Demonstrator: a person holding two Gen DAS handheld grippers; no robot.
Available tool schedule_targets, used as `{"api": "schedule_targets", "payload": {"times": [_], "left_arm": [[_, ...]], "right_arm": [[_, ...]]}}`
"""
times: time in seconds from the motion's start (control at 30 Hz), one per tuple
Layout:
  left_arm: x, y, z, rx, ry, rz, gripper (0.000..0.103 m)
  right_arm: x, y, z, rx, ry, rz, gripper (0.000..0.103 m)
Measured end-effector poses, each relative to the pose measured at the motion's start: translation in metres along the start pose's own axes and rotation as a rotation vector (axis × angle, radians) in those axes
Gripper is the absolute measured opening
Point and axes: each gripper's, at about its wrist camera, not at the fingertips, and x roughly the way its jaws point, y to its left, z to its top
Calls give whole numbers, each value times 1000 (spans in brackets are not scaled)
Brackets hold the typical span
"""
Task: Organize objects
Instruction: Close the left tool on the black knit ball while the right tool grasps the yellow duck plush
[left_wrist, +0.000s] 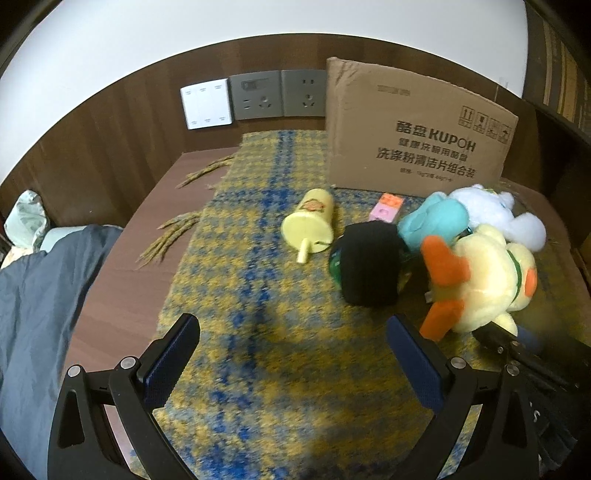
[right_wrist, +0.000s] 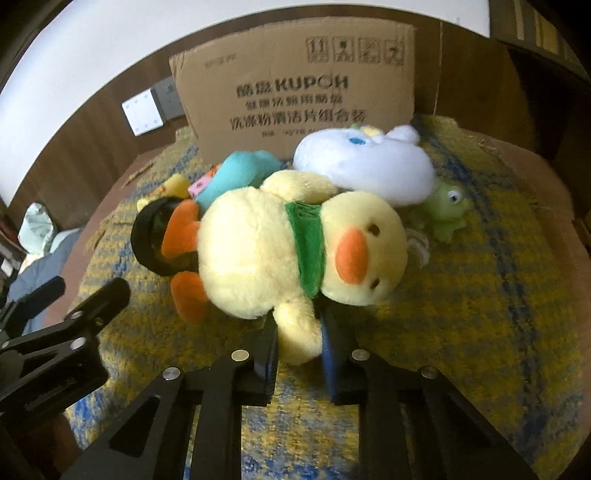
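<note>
Yellow-blue woven cloth (right_wrist: 461, 295) on bench. Right gripper (right_wrist: 299, 343) jaws pinch plush duck (right_wrist: 295, 236) by lower wing: soft, light, may sag. Left gripper (left_wrist: 291, 354) jaws wide, empty.

left claw (left_wrist: 293, 354) wide apart, nothing between; right claw (right_wrist: 299, 354) clamped tight, angled downward
</note>
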Motion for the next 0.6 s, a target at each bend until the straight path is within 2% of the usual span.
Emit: {"api": "schedule_targets", "payload": {"times": [0.27,0.43,0.5,0.6], "left_arm": [[14,-28,13,56,-1,-21,102],[23,-36,19,69,15,-22,93],[27,-39,20,75,27,-23,84],[32,-41,20,79,45,-32,79]], "right_arm": [[-1,-15,5,37,-12,-15,20],[0,-22,10,52,-13,-26,20],[2,-23,10,52,-8,-25,20],[5,-25,12,53,-1,-26,20]]}}
